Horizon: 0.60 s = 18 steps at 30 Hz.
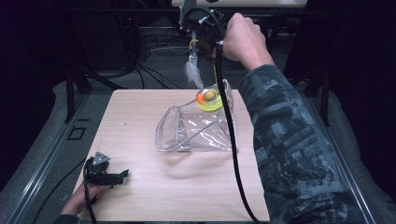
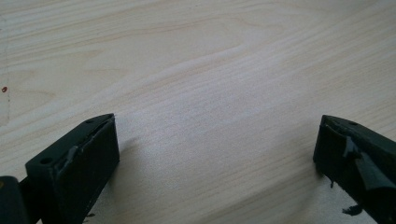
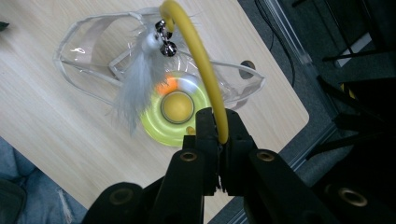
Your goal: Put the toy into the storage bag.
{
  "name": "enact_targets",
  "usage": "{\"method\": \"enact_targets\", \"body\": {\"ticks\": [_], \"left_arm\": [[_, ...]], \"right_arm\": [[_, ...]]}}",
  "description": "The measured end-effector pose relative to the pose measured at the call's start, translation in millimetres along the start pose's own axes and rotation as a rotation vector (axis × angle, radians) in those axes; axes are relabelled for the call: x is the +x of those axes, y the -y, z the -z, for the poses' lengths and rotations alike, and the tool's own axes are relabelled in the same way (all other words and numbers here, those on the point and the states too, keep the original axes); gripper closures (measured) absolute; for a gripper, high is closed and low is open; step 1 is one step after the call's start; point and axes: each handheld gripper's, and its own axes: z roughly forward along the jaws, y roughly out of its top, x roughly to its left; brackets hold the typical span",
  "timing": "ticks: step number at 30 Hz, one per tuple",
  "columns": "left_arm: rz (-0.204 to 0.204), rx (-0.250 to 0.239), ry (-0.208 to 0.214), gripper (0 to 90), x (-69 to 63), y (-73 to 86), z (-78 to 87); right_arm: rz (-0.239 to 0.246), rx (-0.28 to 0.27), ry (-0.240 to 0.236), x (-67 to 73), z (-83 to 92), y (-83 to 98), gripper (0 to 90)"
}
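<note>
Raised high beyond the worktop's [image 1: 140, 186] far edge, the right gripper [image 3: 218, 135] is seen clamped on a yellow wand [image 3: 198, 56], from whose tip a white feather [image 3: 135, 84] and small bells dangle above a clear plastic bag [image 1: 196, 128]. A yellow-green disc toy [image 3: 175, 109] lies at the bag's far end. The left gripper [image 1: 105, 173] rests wide apart and empty near the front left corner. Judged best: the wand should be lowered slowly, kept steady, and the bag's mouth held wide.
</note>
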Motion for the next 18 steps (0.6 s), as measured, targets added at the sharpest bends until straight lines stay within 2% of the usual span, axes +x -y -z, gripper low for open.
{"method": "enact_targets", "body": {"ticks": [9, 18], "left_arm": [[0.003, -0.003, 0.001, 0.3, -0.2, 0.0, -0.2], [0.0, -0.003, 0.002, 0.3, -0.2, 0.0, -0.1]], "right_arm": [[0.019, -0.01, -0.016, 8.9, -11.0, -11.9, 87.7], [0.028, 0.004, -0.047, 14.0, -37.8, -16.6, 87.8]]}}
